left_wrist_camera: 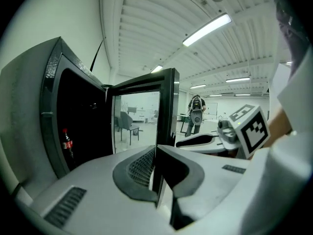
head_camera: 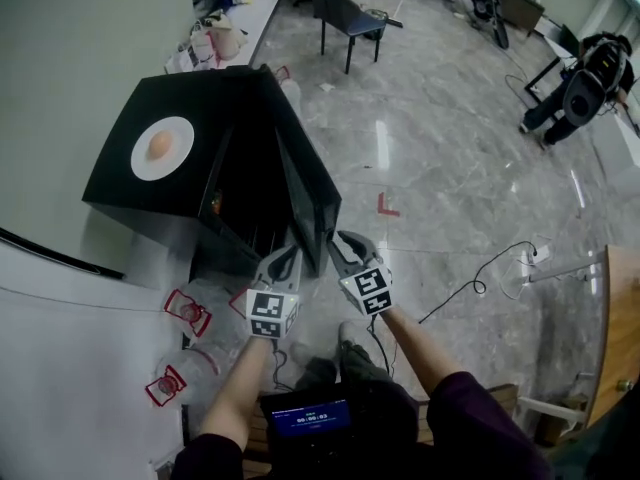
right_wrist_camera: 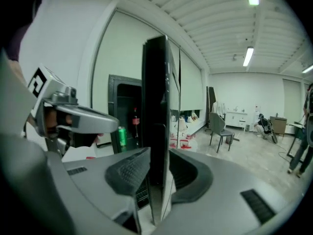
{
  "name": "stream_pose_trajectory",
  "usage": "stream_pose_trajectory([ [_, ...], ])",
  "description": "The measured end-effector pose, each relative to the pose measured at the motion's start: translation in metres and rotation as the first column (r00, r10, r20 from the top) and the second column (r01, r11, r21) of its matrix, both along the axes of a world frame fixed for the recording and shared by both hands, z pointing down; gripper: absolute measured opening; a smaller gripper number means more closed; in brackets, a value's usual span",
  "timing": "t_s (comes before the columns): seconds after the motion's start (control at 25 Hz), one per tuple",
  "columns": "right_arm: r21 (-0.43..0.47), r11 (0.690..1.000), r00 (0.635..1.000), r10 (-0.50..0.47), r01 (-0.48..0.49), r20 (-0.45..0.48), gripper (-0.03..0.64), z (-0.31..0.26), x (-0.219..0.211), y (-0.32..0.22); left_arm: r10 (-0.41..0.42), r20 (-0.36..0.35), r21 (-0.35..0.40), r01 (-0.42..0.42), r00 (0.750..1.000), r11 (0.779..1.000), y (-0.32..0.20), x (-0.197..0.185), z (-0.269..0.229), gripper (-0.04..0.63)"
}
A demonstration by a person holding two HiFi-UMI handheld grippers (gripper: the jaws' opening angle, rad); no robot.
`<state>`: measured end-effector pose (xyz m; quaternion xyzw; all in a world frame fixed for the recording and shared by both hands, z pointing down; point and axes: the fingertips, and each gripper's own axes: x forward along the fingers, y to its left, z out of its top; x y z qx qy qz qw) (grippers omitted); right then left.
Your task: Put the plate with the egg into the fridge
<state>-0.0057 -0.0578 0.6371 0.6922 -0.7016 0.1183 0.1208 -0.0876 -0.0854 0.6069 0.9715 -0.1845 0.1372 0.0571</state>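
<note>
Grey marble floor [head_camera: 450, 168] is seen around a black fridge [head_camera: 120, 193], whose door [head_camera: 310, 193] is stood open. On the fridge top a white plate [head_camera: 143, 164] is set, with the egg [head_camera: 160, 145] lying on it. The door's free edge is clamped between the narrowly parted jaws of the right gripper [head_camera: 345, 243]. The left gripper [head_camera: 284, 260] is held just beside it, jaws closed on nothing.

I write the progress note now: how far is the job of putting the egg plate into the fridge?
Done: the fridge door stands open. In hand: the right claw grips the door's edge. Left: the plate with the egg sits on top of the fridge, untouched; it must go inside.
</note>
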Motion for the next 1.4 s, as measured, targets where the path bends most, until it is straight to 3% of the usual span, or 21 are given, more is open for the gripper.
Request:
stream_pose_trajectory([
  [0.08,0.045,0.999,1.000,0.005,-0.005,0.001,0.223,-0.022,0.002,0.007,0.028,-0.019,0.016,-0.028,0.999,0.999,0.003,0.013,-0.010,0.009],
  [0.2,0.077,0.995,0.998,0.056,-0.058,0.028,0.273,-0.050,0.011,-0.001,0.053,-0.044,0.043,-0.052,0.998,0.998,0.003,0.030,-0.026,0.009],
  [0.32,0.082,0.997,1.000,0.009,-0.008,-0.015,0.276,-0.068,-0.003,-0.020,0.020,-0.056,0.050,-0.017,0.998,0.999,-0.008,0.033,-0.033,0.009],
  [0.48,0.080,0.993,0.994,-0.078,0.085,-0.082,0.276,-0.073,-0.023,-0.031,-0.003,-0.009,0.063,0.004,1.000,0.998,-0.024,0.026,-0.029,0.008],
  [0.68,0.177,0.979,0.994,-0.108,0.103,0.018,0.274,-0.097,-0.016,-0.022,0.031,0.018,0.087,-0.032,0.999,0.996,-0.018,0.037,-0.028,0.006],
  [0.8,0.224,0.969,0.992,-0.119,0.109,0.031,0.273,-0.116,-0.004,-0.021,0.041,0.012,0.088,-0.042,0.999,0.995,-0.013,0.056,-0.028,0.006],
  [1.04,0.269,0.960,0.997,-0.081,0.082,-0.012,0.272,-0.139,0.045,-0.011,0.051,0.014,0.094,-0.052,0.999,0.994,0.003,0.113,-0.020,0.006],
  [1.16,0.267,0.963,0.999,-0.038,0.042,-0.021,0.206,-0.139,0.089,-0.011,0.046,0.010,0.086,-0.047,0.999,0.995,0.005,0.150,-0.020,0.006],
  [1.4,0.242,0.962,0.991,-0.129,0.130,-0.019,0.190,-0.132,0.157,-0.014,0.001,-0.005,0.073,-0.001,1.000,0.997,0.011,0.210,-0.023,0.006],
])
